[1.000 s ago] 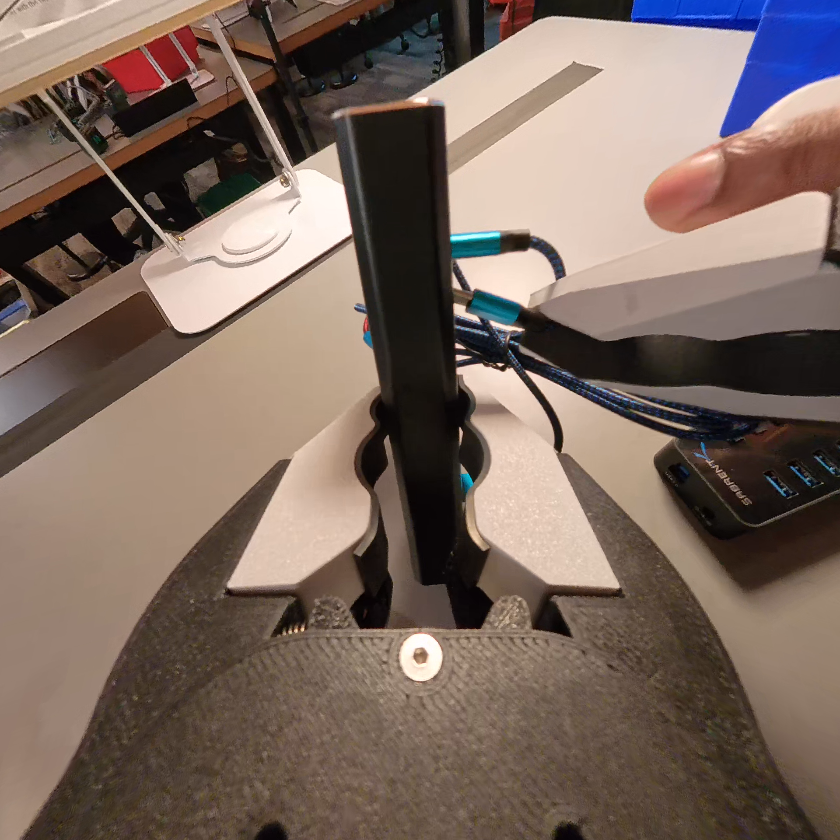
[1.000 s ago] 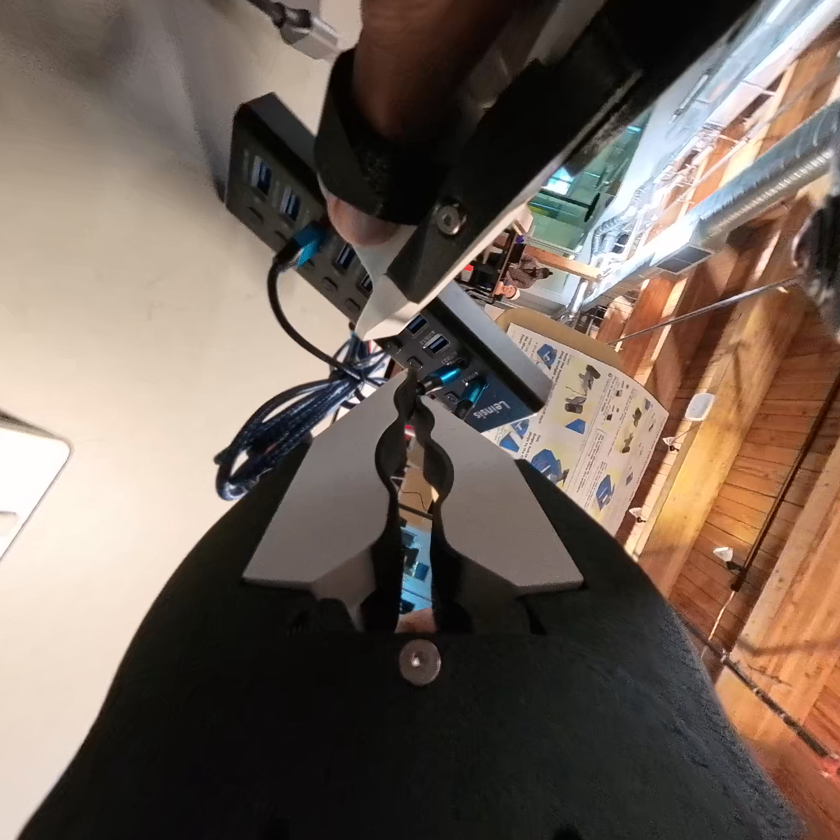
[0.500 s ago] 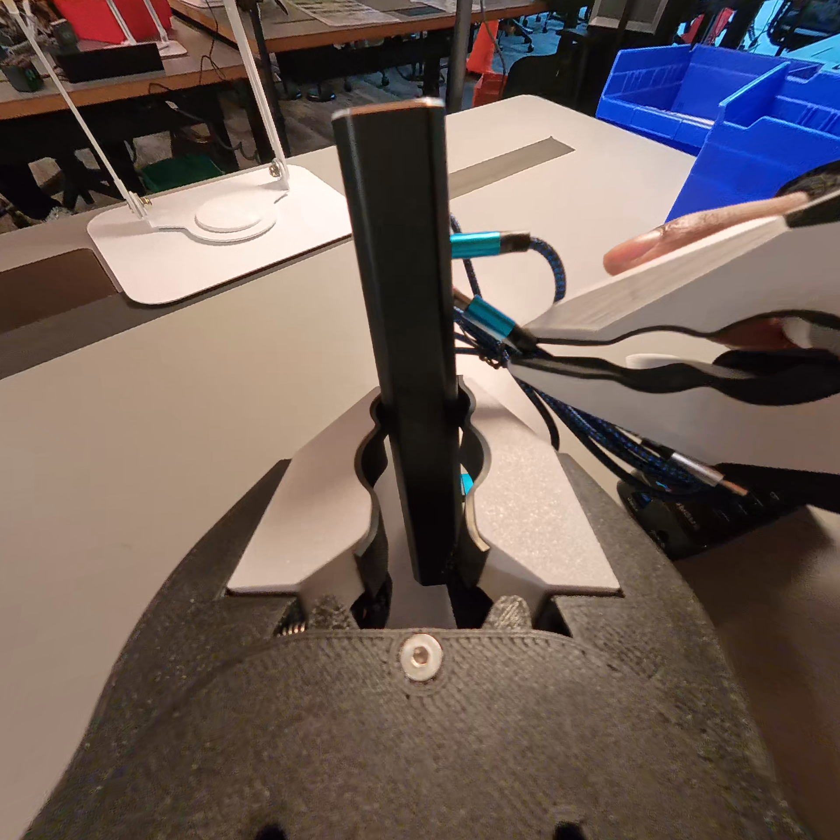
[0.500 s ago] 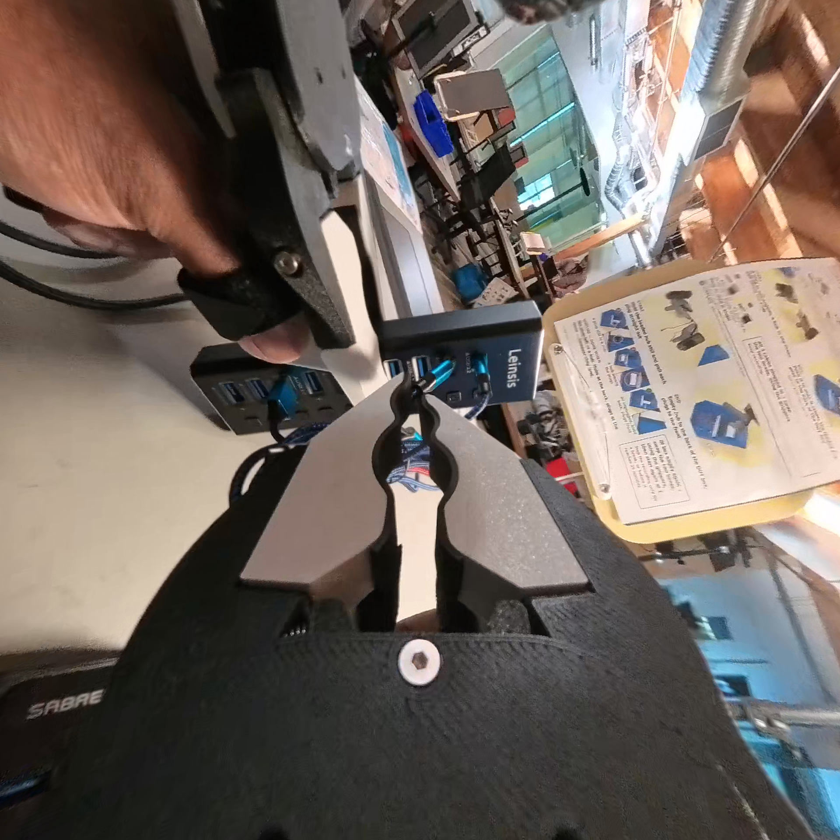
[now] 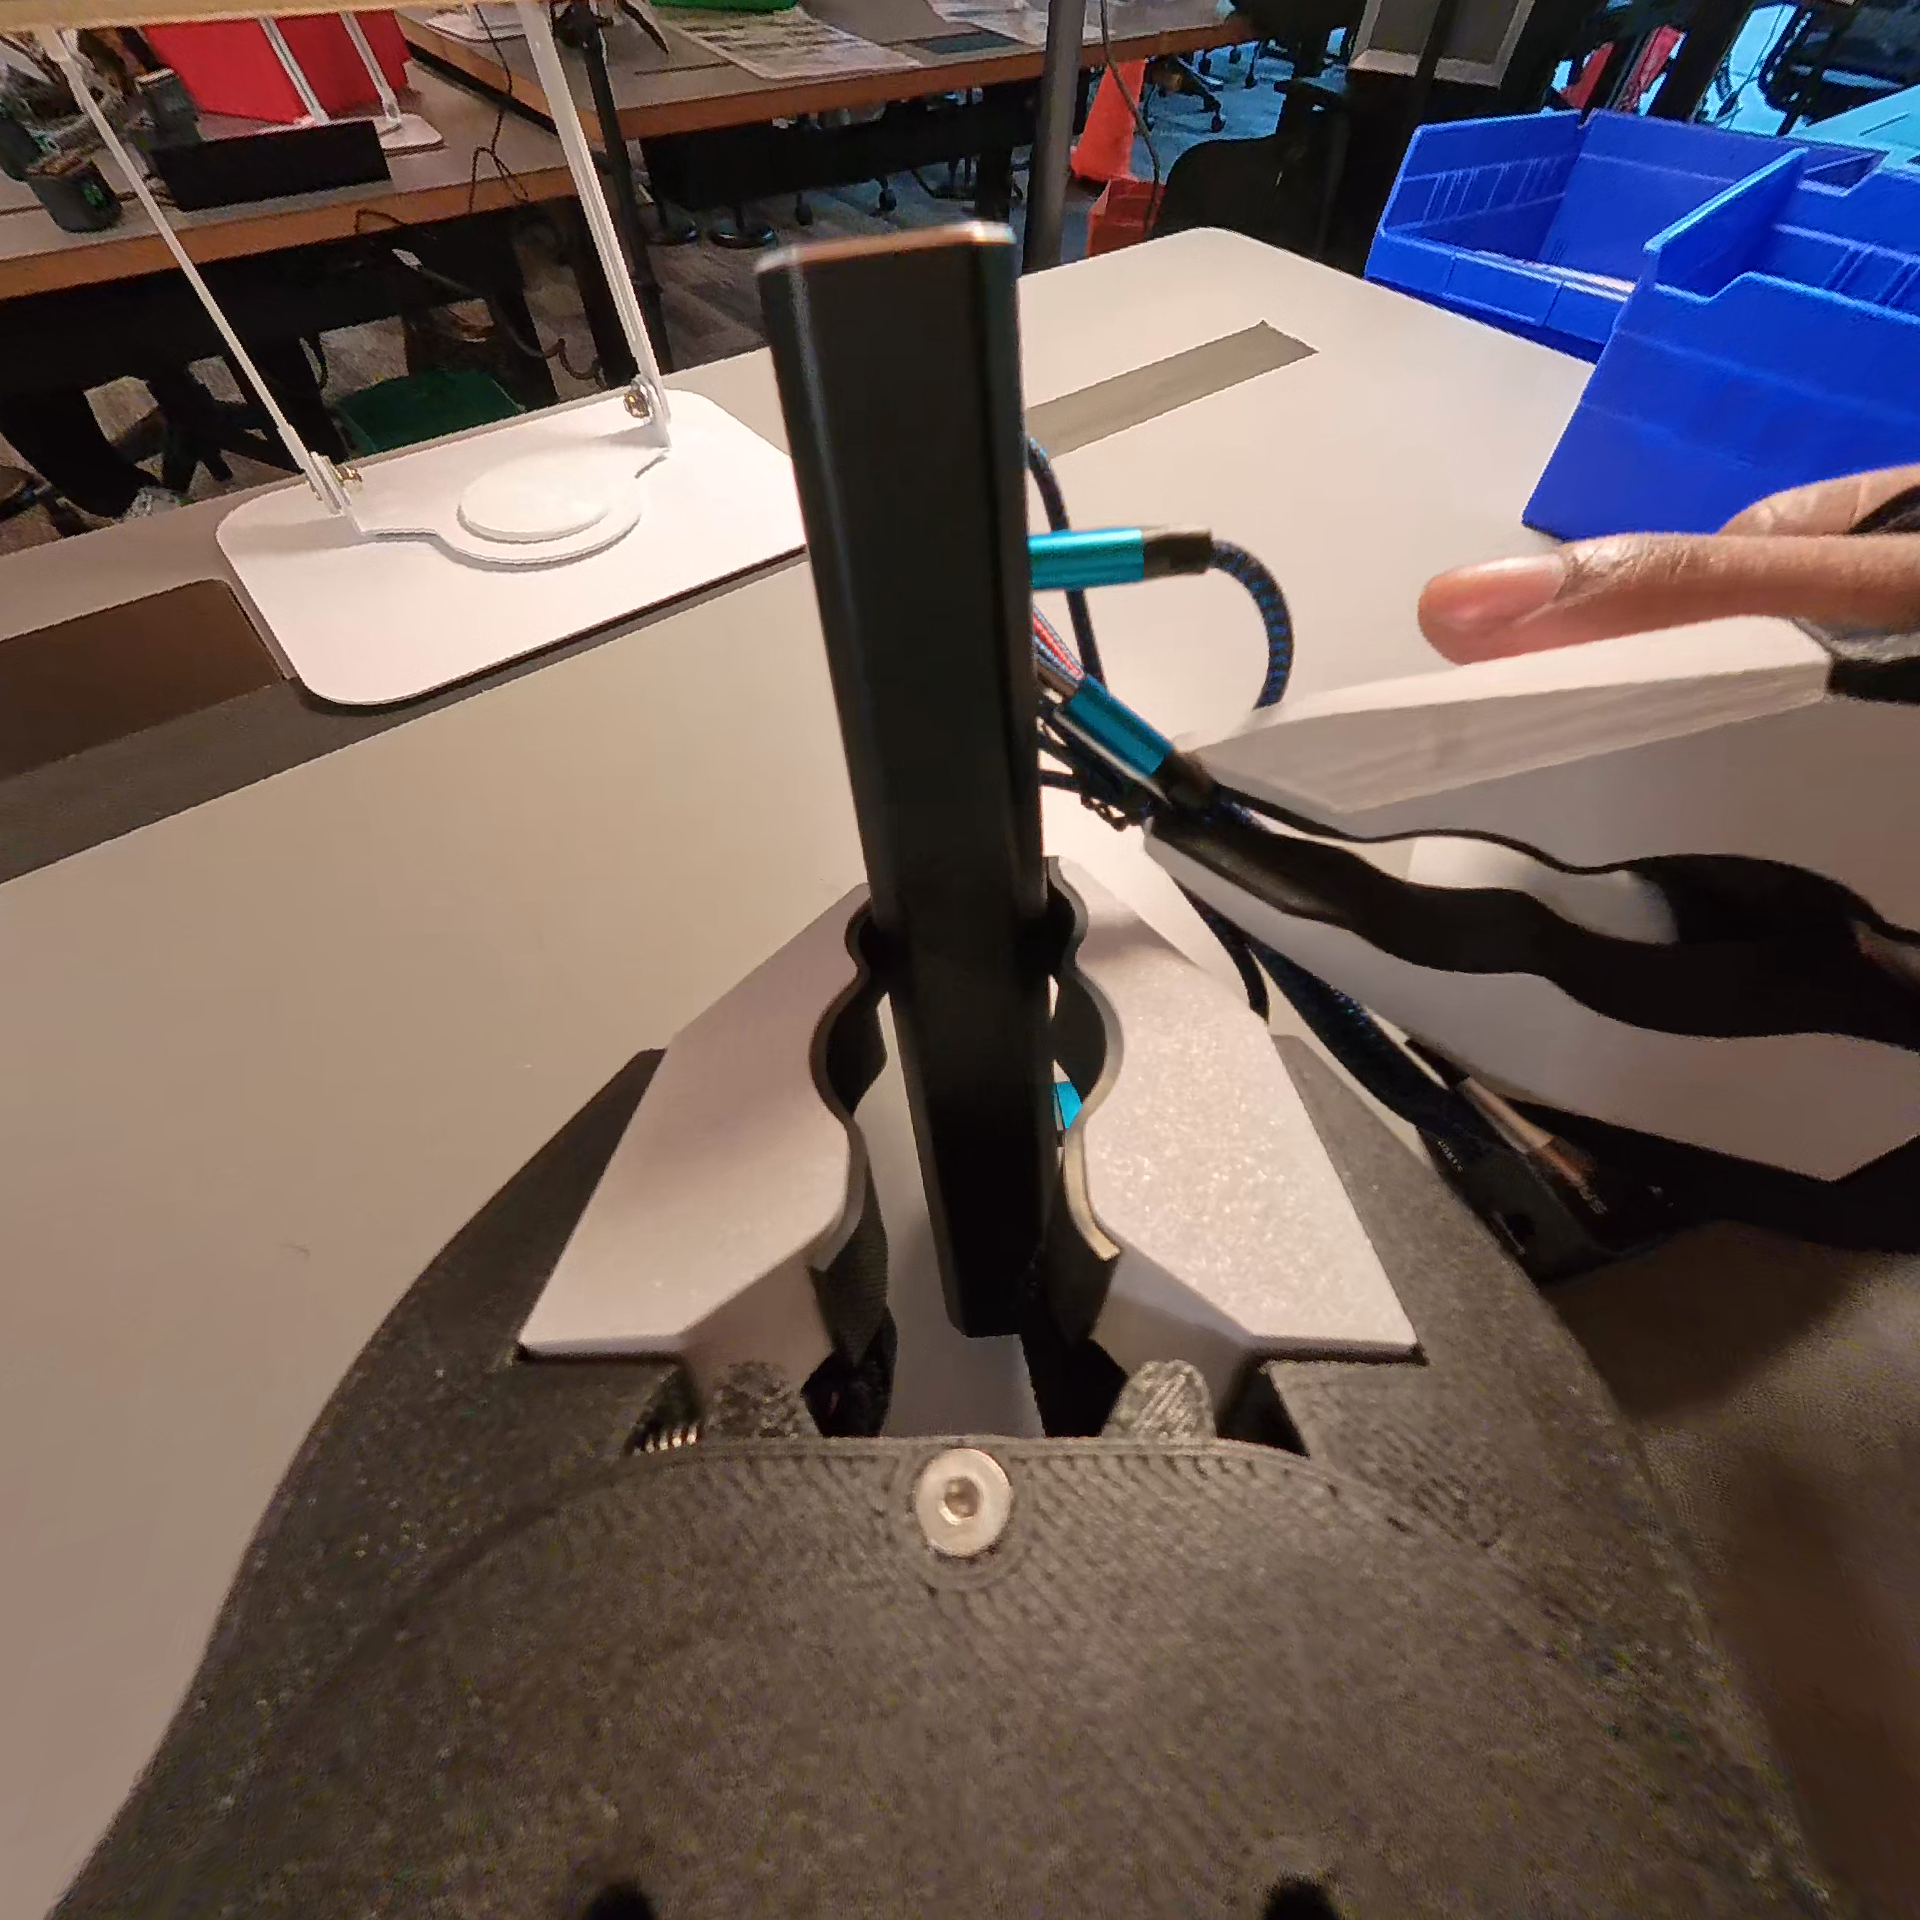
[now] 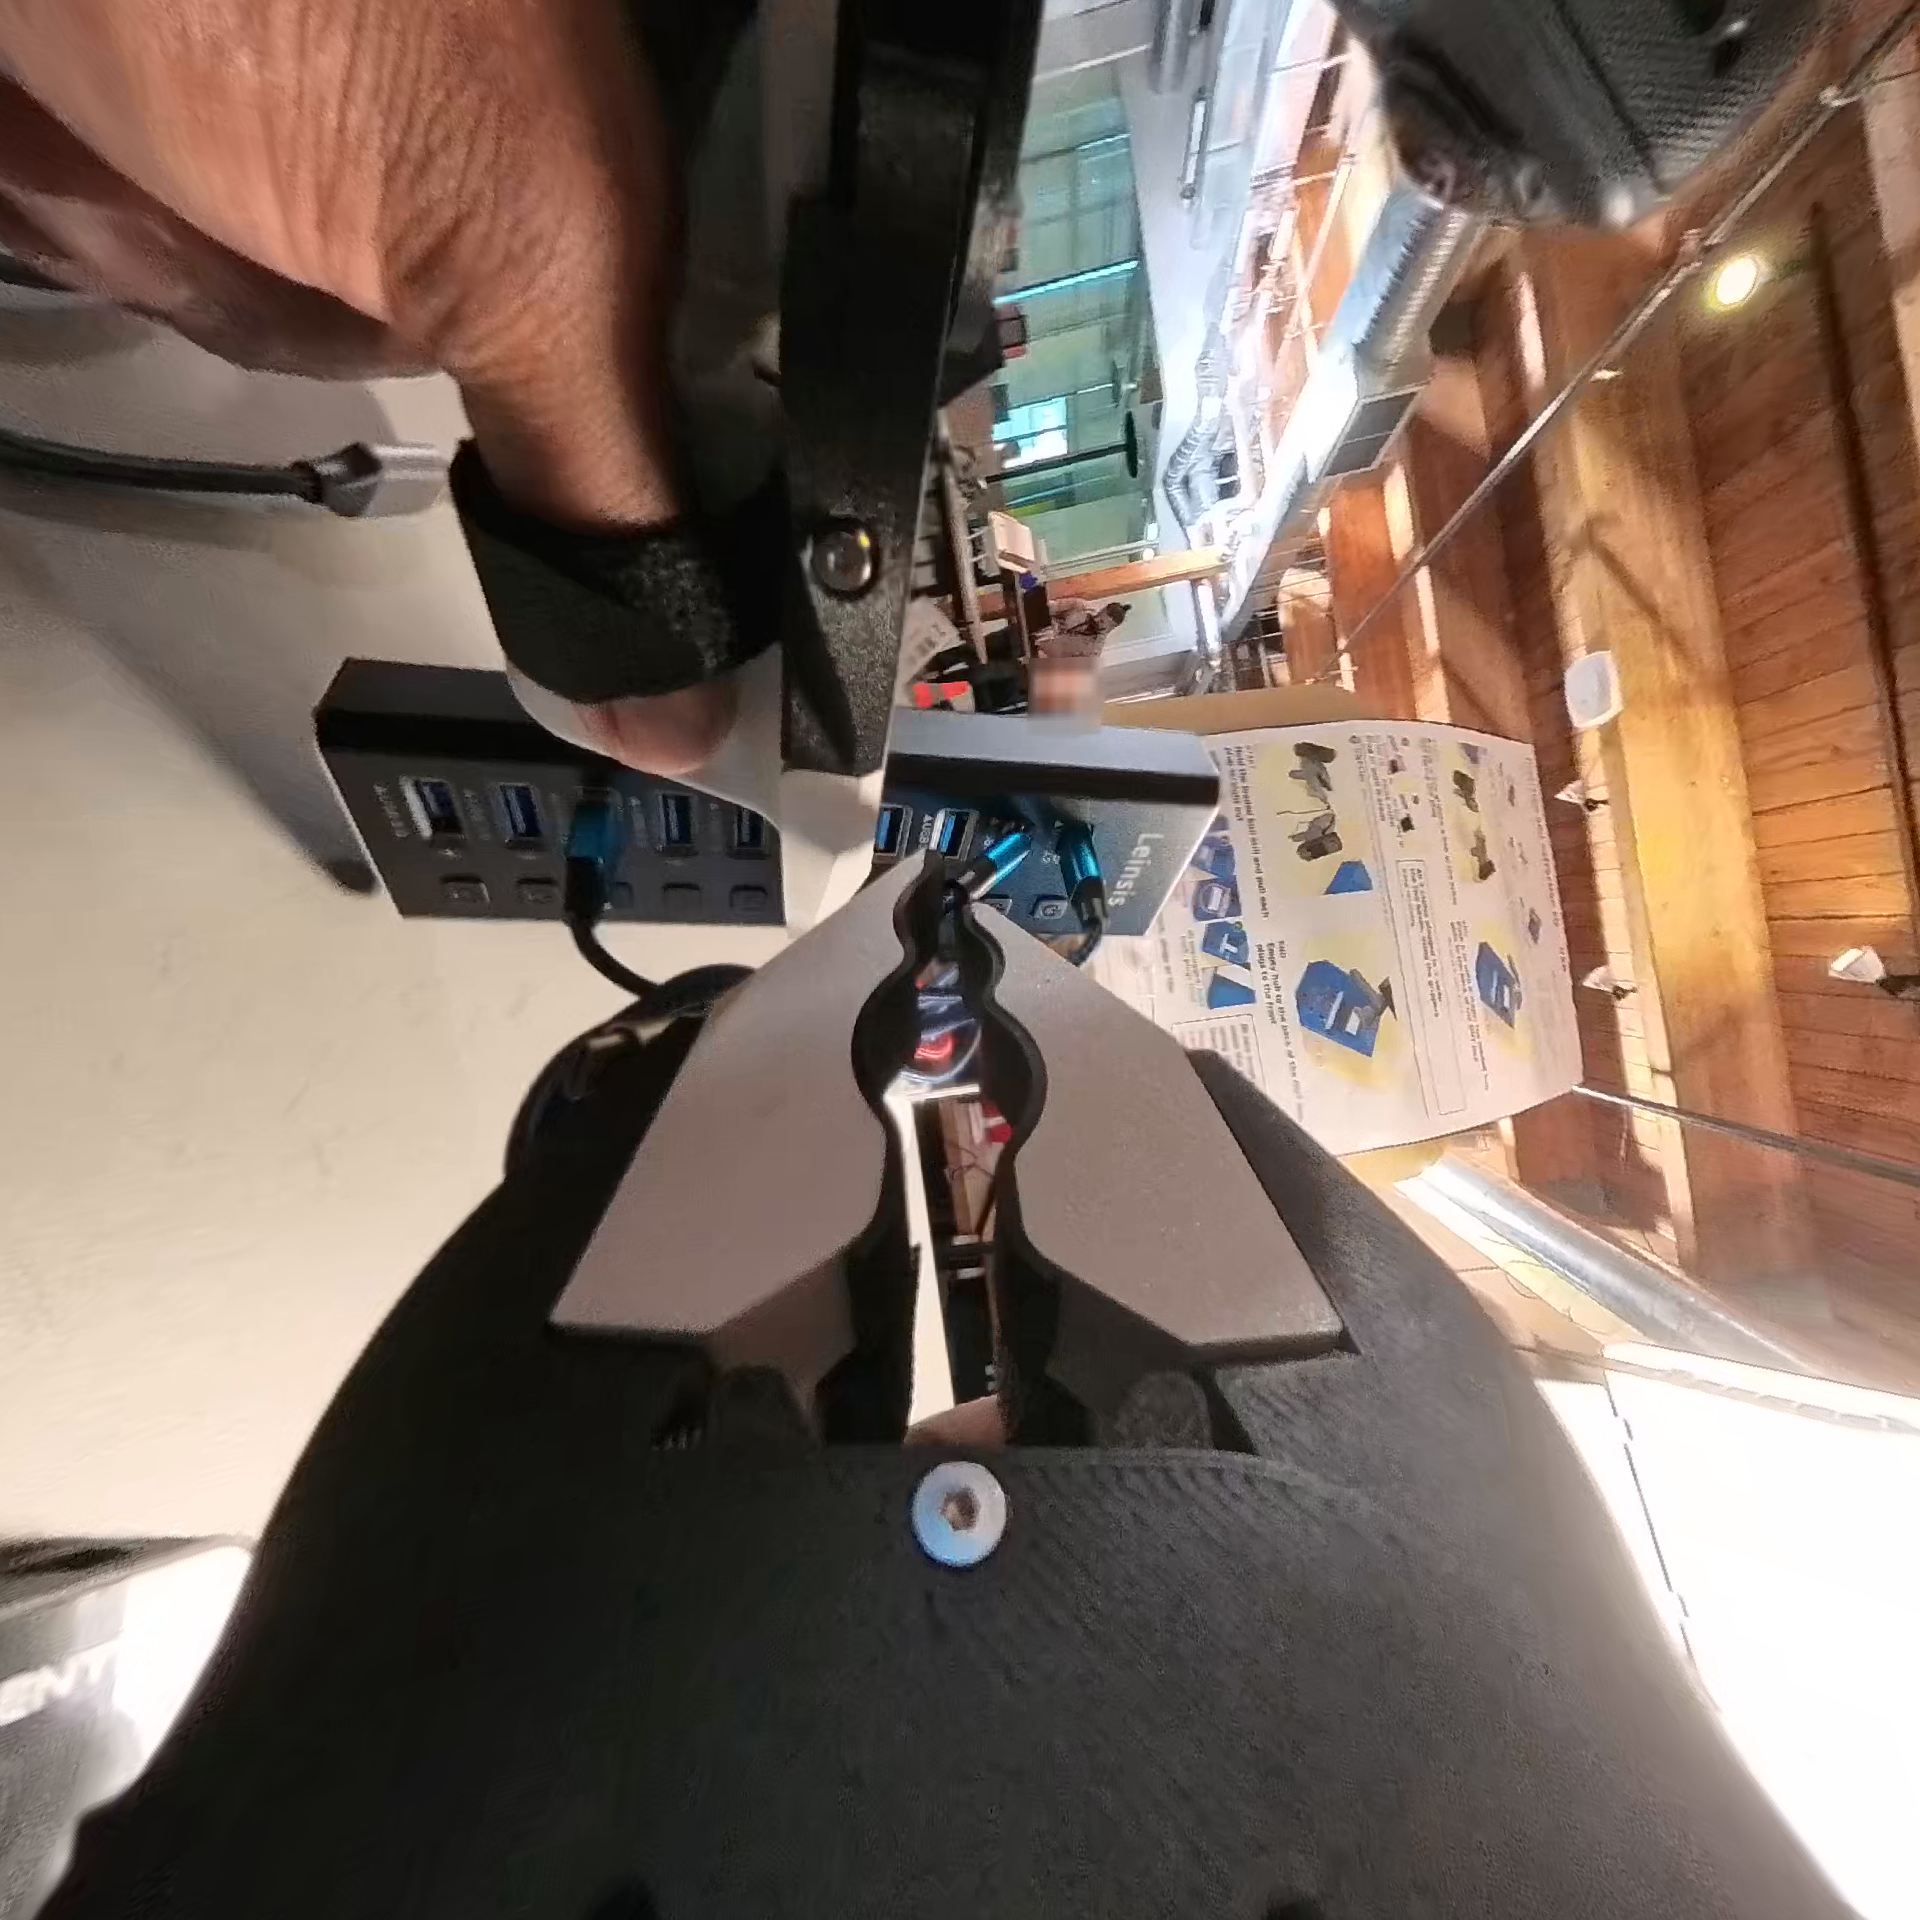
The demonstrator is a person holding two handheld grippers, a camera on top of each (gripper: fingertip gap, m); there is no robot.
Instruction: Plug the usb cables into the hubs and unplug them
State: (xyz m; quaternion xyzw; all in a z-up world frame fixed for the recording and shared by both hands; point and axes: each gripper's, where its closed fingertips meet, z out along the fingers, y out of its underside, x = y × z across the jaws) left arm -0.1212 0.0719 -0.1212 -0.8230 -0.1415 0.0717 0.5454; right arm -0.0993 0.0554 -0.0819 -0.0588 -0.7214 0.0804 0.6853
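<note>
**Right claw on a plug at the held hub**

Our left claw is clamped on the slim dark hub, which stands with its long axis pointing away from us, ports facing right. Our right claw comes in from that side, across the hub's length, nipped shut on the black collar behind a turquoise plug; the plug looks seated or nearly so, though we cannot tell for sure. A second turquoise plug sits in a port above it. So the pull or push must run sideways, square to the hub, and the right claw is the one at the plug. A second hub lies on the counter.

Against half a second ago, the right claw's tips sit closer to the hub, and the finger above it has lifted clear.
</note>
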